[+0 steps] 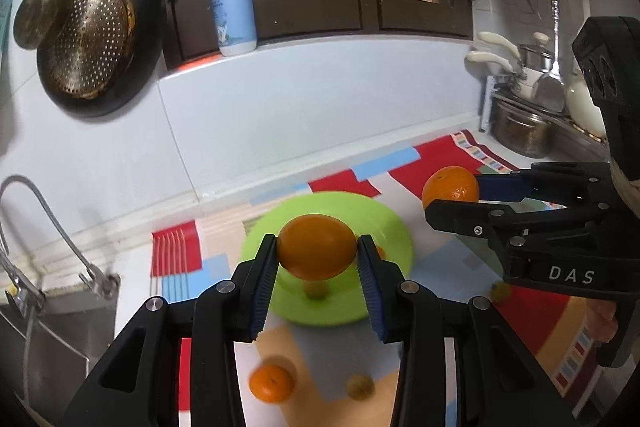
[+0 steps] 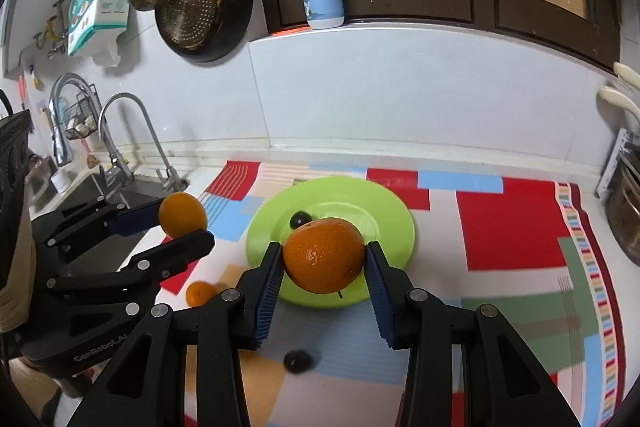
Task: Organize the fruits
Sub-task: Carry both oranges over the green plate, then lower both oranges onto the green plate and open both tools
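Observation:
My left gripper is shut on an orange and holds it in the air above the near side of a green plate. My right gripper is shut on a second orange over the plate. Each gripper also shows in the other view: the right gripper with its orange, and the left gripper with its orange. A small dark fruit lies on the plate. On the mat lie a third orange and another small fruit.
A patchwork mat covers the counter. A sink with a curved tap is to the left. Pots stand at the right end. A soap bottle sits on the window ledge, and a pan hangs on the wall.

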Motion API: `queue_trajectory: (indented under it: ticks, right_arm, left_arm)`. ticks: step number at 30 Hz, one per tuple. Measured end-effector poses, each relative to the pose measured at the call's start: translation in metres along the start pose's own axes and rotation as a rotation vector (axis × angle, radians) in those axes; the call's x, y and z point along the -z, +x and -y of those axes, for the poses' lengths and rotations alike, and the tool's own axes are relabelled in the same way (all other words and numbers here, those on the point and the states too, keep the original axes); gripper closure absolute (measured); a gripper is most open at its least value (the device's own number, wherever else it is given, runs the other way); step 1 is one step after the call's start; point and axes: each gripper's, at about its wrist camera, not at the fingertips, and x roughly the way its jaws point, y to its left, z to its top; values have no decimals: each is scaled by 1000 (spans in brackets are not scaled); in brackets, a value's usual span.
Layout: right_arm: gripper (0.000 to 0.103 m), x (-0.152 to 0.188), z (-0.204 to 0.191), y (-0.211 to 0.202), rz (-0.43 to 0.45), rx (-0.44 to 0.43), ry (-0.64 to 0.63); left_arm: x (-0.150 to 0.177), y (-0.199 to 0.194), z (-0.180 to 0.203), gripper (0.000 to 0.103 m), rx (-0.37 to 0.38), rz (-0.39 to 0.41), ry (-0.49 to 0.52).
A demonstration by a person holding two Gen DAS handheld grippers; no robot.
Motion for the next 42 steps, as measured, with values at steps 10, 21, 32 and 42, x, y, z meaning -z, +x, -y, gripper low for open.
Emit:
queue_trajectory:
  ticks: [10,21,32,42]
  right_arm:
    - [61,-38,15,38,-42,-19,7]
    - [61,-53,35,105,-174,-22,1]
    - [61,-48,51,166,-304,-15,-31]
    - [61,-43,56,190,-355,-24,-26]
  left_arm:
    - [-30,48,-20,64,68,-67,-14]
    - [-36,115,-34,64,89,-174,-22]
    - [-29,178,-42,63,118,-295,-15]
    - [-21,206,-40,63,119,-358,-8]
